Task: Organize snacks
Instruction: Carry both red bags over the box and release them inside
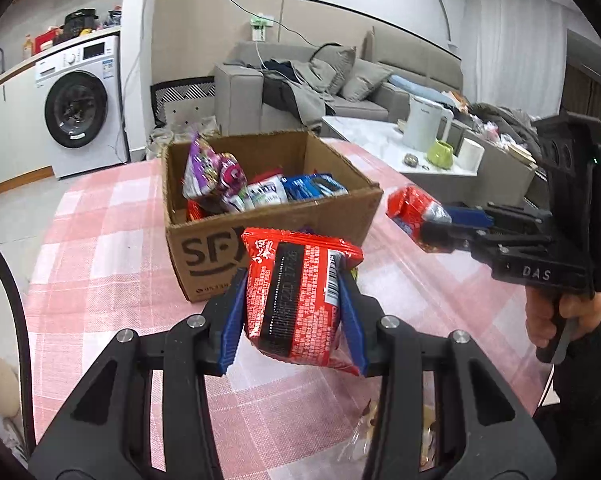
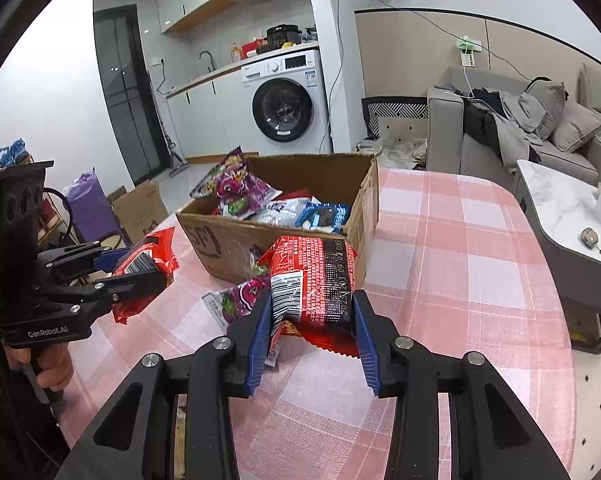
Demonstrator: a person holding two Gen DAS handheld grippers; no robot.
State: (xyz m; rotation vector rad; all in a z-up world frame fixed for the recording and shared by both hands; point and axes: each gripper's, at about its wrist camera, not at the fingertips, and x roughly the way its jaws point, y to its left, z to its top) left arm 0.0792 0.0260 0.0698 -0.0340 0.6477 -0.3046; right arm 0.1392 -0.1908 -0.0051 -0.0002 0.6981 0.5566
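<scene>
Both tools grip red packets: left tool (image 1: 296,300) and right tool (image 2: 312,316) hold theirs above the worktop (image 2: 460,240), near the box (image 1: 268,216). I fear slick wrappers slipping before clearing its rim.

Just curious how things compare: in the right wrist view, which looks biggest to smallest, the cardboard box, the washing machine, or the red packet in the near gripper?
1. cardboard box
2. washing machine and red packet: they look about alike, and the packet sits far nearer the camera, so I would not rank them.

Black tool (image 1: 294,312) (blue ribbed pads)
</scene>
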